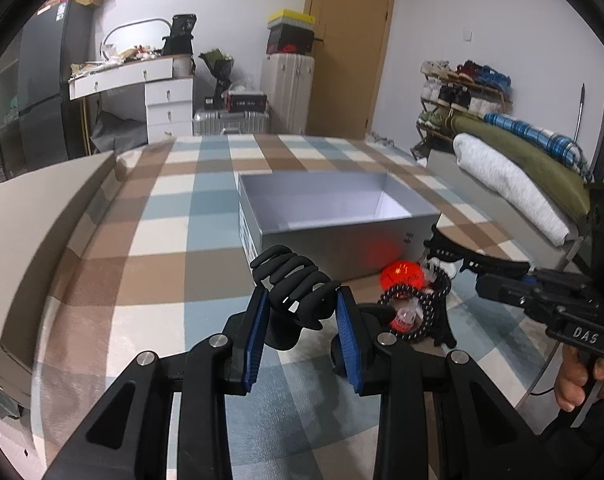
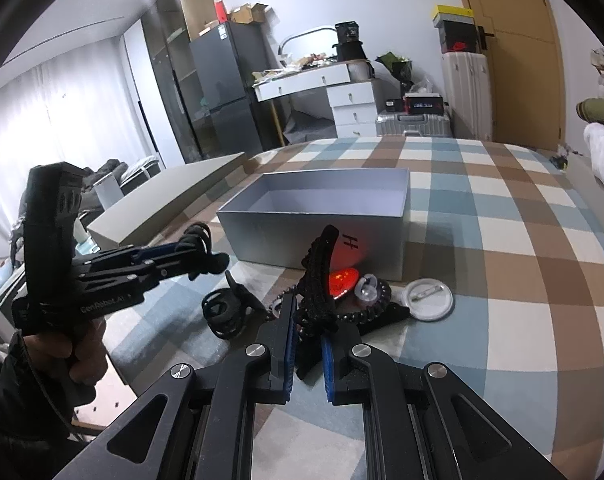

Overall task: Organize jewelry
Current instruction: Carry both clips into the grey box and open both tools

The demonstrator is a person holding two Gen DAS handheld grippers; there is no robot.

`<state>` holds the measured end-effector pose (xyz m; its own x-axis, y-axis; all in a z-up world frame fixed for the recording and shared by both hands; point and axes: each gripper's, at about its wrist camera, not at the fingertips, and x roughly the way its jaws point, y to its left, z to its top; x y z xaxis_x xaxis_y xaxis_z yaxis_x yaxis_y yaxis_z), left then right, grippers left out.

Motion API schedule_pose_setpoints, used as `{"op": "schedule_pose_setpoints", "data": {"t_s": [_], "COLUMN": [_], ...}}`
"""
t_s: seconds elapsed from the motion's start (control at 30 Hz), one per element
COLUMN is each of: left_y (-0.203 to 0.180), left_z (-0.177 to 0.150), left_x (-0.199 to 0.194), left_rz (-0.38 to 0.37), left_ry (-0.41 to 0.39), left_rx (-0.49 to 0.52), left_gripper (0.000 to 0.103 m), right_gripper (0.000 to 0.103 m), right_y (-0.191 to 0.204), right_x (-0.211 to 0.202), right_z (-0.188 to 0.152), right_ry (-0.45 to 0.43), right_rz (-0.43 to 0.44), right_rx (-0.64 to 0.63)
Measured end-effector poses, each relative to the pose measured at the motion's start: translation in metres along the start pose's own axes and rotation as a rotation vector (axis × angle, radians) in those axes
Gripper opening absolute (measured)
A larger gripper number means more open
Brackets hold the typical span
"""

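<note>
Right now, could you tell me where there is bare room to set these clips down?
The grey box looks empty inside. Bare checked bedspread lies right of the box and beyond the white badge. It is crowded in front of the box: red ornament, beaded bracelet, another black clip. Left gripper and right gripper each hold a claw clip.

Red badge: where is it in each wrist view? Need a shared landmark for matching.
Left wrist: red badge sits right of centre, just right of the left gripper, which is shut on a claw clip.
Right wrist: red badge is at centre, partly behind the long clip that the right gripper holds.
Shared landmark: grey box directly behind it.
</note>
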<state>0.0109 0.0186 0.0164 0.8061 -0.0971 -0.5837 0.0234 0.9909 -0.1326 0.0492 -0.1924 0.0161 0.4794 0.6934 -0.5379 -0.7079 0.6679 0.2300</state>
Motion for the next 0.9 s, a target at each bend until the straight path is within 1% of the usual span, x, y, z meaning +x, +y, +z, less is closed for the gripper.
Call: {"op": "schedule_pose_setpoints", "data": {"t_s": [0.27,0.47,0.53,0.7,0.83,0.9], "left_y": [0.002,0.000,0.000,0.004,0.002,0.000], "left_z": [0.018,0.038,0.046,0.061,0.067,0.068], "left_x": [-0.014,-0.007,0.002,0.025,0.042,0.050], "left_rz": [-0.004,-0.014,-0.010,-0.015,-0.010,-0.007], "left_ry": [-0.076,-0.104,-0.103,-0.091,-0.072,-0.056], "left_rx": [-0.007,0.001,0.002,-0.014,-0.012,-0.012], "left_gripper": [0.028,0.028,0.028,0.028,0.028,0.028], "right_gripper": [0.011,0.011,0.011,0.011,0.011,0.011], "right_y": [-0.001,-0.005,-0.007,-0.019,-0.026,-0.030], "right_x": [0.000,0.002,0.006,0.024,0.044,0.052], "right_z": [0.011,0.035,0.043,0.062,0.071,0.074], "right_ry": [-0.018,-0.038,-0.041,-0.036,-0.007,0.006], "right_rz": [0.005,0.000,-0.010,0.017,0.041,0.036], "right_rx": [0.001,0.015,0.019,0.070,0.107,0.124]}}
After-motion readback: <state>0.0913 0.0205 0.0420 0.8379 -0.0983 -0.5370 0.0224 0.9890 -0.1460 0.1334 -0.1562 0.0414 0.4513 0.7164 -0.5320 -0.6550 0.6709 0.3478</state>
